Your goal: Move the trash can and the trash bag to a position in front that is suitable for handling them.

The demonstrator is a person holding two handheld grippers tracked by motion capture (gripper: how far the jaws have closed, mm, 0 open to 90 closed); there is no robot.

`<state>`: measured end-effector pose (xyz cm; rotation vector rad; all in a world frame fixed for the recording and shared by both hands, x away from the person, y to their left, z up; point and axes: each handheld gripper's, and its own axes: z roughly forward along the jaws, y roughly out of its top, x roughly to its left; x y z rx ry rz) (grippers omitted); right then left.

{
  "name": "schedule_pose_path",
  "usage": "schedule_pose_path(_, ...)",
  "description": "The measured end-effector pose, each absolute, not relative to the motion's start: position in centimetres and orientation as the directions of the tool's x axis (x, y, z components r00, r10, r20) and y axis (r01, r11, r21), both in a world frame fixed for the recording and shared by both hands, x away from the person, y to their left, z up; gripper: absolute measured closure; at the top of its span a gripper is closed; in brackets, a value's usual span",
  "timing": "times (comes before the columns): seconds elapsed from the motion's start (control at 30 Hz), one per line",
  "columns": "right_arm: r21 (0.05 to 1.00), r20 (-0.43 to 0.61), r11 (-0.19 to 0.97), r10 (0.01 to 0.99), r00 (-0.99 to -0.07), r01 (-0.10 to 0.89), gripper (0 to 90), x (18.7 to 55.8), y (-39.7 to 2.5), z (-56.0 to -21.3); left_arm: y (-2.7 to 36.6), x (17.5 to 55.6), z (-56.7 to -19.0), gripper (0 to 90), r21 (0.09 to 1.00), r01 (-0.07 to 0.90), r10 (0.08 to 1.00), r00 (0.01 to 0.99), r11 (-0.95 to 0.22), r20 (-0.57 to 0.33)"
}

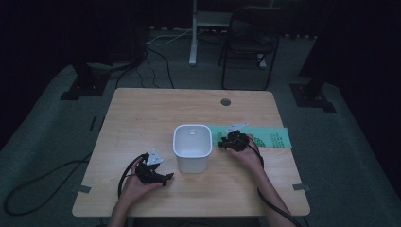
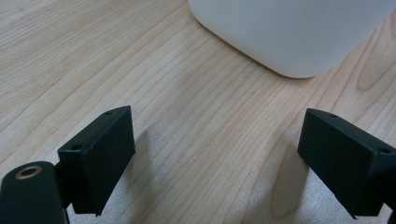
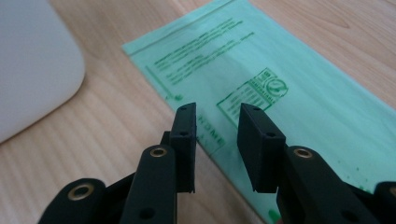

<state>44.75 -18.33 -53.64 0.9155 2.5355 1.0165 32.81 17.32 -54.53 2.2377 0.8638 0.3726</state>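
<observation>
A white bin stands upright at the middle of the wooden worktop. A flat green bag lies just beside it. The right gripper hovers over the bag's near edge, jaws narrowly apart, holding nothing. The left gripper rests near the bin, jaws spread wide and empty.

The right tongs hide part of the green bag.
</observation>
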Motion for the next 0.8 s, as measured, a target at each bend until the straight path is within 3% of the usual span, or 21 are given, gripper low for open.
schedule_pose_path(0.1,0.696,-0.01,0.55,0.65,-0.76,0.462,72.0,45.2,-18.2,-53.7,17.3,32.8,-54.5,11.5,0.7,0.476,0.677,0.736,-0.533,0.015)
schedule_pose_path(0.3,0.695,-0.007,0.548,0.652,-0.758,0.465,90.0,45.4,-18.1,-53.7,17.3,32.8,-54.5,11.5,0.7,0.476,0.677,0.736,-0.533,0.015)
schedule_pose_path(0.8,0.632,0.009,0.638,0.561,-0.828,0.44,90.0,41.1,-22.2,-53.0,17.3,32.8,-54.5,11.5,0.699,0.475,0.676,0.737,-0.534,0.016)
